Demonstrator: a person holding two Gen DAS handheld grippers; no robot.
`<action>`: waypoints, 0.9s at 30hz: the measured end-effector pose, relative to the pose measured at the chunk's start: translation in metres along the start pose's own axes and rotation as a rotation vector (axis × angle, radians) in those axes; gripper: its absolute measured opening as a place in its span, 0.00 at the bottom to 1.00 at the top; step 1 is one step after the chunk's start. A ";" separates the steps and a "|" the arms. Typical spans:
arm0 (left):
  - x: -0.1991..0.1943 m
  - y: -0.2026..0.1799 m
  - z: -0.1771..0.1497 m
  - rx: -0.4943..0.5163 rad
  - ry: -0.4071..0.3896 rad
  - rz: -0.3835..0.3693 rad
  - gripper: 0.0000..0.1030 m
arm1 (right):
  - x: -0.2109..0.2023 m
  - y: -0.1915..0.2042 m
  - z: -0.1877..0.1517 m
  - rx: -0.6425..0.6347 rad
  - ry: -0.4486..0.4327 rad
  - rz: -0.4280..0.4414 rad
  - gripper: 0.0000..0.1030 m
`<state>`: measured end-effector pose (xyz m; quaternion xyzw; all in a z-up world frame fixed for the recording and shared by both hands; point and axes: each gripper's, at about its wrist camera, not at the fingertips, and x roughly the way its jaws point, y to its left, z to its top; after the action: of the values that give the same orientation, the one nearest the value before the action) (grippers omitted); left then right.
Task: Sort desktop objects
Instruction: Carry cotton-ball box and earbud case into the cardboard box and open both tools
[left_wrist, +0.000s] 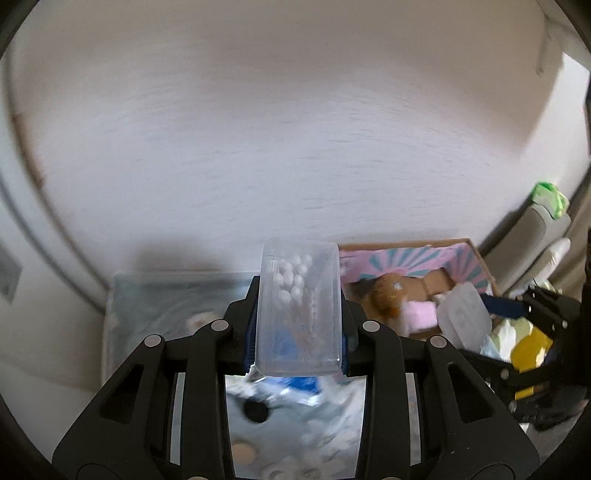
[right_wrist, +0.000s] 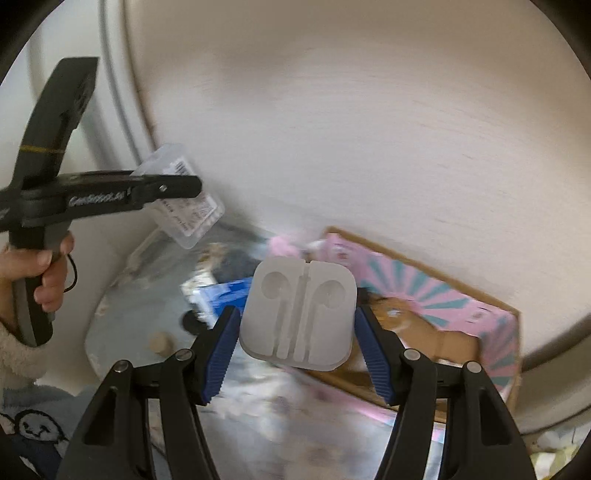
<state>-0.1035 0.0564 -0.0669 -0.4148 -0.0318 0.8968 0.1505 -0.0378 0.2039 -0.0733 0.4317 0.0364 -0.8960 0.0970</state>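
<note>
A clear plastic box (left_wrist: 299, 295) with white-tipped cotton swabs inside is clamped between the blue pads of my left gripper (left_wrist: 299, 328), lifted above the table. In the right wrist view that box (right_wrist: 184, 210) hangs at the left, and a hand (right_wrist: 44, 273) grips the left tool's handle. My right gripper (right_wrist: 295, 332) is shut on a white earphone case (right_wrist: 299, 314) with two round hollows and a cord groove. The case (left_wrist: 463, 317) also shows at the right of the left wrist view. Both items hang over the containers below.
A silvery tray (right_wrist: 122, 295) lies below, holding a blue packet (right_wrist: 225, 291), a black disc (right_wrist: 188, 323) and a small beige cylinder (right_wrist: 160, 341). To its right is a pink-and-teal cardboard box (right_wrist: 443, 306) with a brown toy (left_wrist: 388, 295). The pale tabletop (left_wrist: 295, 147) stretches beyond.
</note>
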 end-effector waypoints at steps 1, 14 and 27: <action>0.004 -0.007 0.004 0.007 0.009 -0.013 0.28 | -0.002 -0.009 0.001 0.011 0.004 -0.010 0.58; 0.080 -0.120 0.022 0.231 0.126 -0.061 0.28 | 0.013 -0.124 -0.011 0.121 0.157 -0.152 0.58; 0.126 -0.136 -0.007 0.299 0.244 -0.019 0.28 | 0.047 -0.158 -0.042 0.227 0.240 -0.102 0.58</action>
<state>-0.1423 0.2231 -0.1394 -0.4933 0.1165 0.8330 0.2216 -0.0661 0.3586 -0.1391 0.5412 -0.0318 -0.8403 -0.0030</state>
